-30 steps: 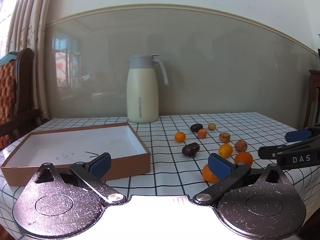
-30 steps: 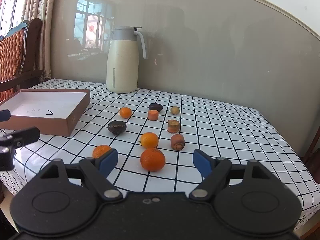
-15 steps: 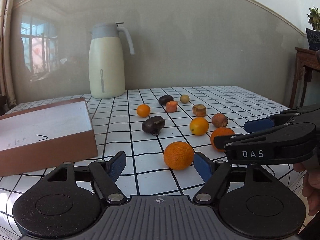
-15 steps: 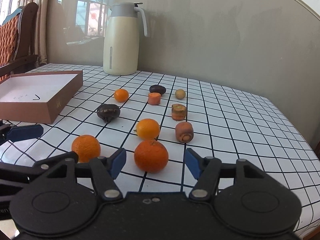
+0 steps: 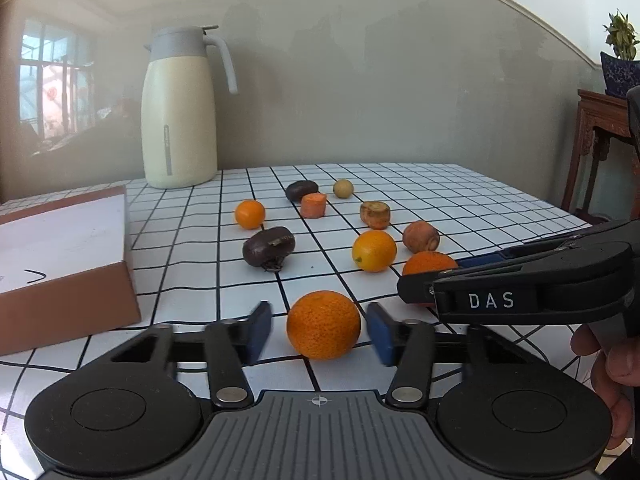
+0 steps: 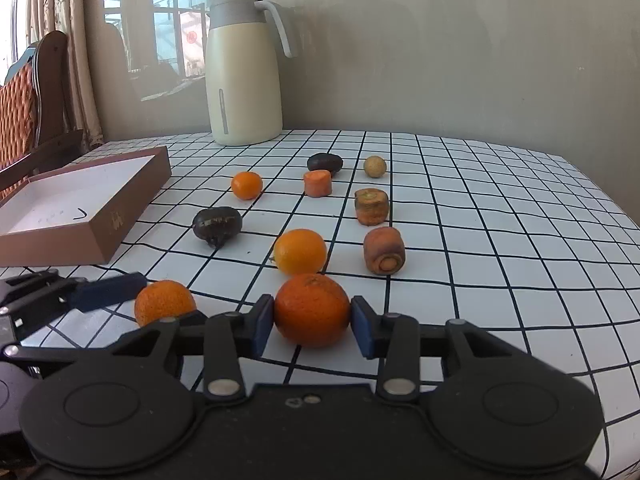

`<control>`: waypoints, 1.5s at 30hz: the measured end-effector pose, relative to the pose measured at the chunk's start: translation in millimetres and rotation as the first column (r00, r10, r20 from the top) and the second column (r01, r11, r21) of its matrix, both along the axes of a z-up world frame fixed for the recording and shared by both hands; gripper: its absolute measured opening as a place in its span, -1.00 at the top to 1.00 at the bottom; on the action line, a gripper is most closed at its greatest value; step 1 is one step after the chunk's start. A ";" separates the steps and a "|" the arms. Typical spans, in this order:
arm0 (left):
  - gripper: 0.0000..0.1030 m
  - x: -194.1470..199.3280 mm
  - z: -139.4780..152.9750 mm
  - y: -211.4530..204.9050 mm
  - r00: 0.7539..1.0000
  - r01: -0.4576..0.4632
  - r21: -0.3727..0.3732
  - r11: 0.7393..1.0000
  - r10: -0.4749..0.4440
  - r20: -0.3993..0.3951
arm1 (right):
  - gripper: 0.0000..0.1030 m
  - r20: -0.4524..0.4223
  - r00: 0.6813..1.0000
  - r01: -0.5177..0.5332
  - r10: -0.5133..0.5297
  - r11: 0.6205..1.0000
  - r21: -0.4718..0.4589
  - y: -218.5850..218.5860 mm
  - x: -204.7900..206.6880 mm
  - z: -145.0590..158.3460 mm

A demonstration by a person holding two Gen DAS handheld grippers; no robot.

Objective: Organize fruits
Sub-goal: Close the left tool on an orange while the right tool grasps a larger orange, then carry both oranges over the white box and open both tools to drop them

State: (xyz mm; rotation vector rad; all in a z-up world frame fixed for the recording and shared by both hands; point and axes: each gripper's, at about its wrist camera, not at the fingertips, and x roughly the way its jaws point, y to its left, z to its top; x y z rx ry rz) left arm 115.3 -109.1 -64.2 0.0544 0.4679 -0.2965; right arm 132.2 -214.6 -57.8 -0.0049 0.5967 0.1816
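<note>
Two large oranges lie near the front of the checked table (image 6: 500, 240). The left orange (image 5: 323, 324) sits between the blue pads of my left gripper (image 5: 320, 334). Those jaws are closing, with thin gaps still showing on both sides. The right orange (image 6: 312, 310) sits between the pads of my right gripper (image 6: 313, 320). Its jaws are closing too, and both pads touch the peel. From the left wrist view, my right gripper (image 5: 434, 276) half hides that orange (image 5: 428, 262). A brown open box (image 6: 116, 220) with a white inside stands at the left.
Further back lie a yellow-orange citrus (image 6: 300, 251), a small orange (image 6: 247, 185), two dark fruits (image 6: 217, 222), three carrot pieces (image 6: 384, 250) and a small tan fruit (image 6: 375, 166). A cream thermos jug (image 6: 244, 76) stands at the back. A chair (image 6: 24, 92) is left of the table.
Both grippers came forward and down onto the two front oranges, and their jaws narrowed around them. The left wrist view swung right, away from the box.
</note>
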 end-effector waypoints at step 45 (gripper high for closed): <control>0.24 -27.5 83.7 263.8 0.820 -0.532 -0.061 0.845 0.532 0.213 | 0.36 0.271 0.922 -0.297 0.277 0.954 0.034 174.9 43.8 82.5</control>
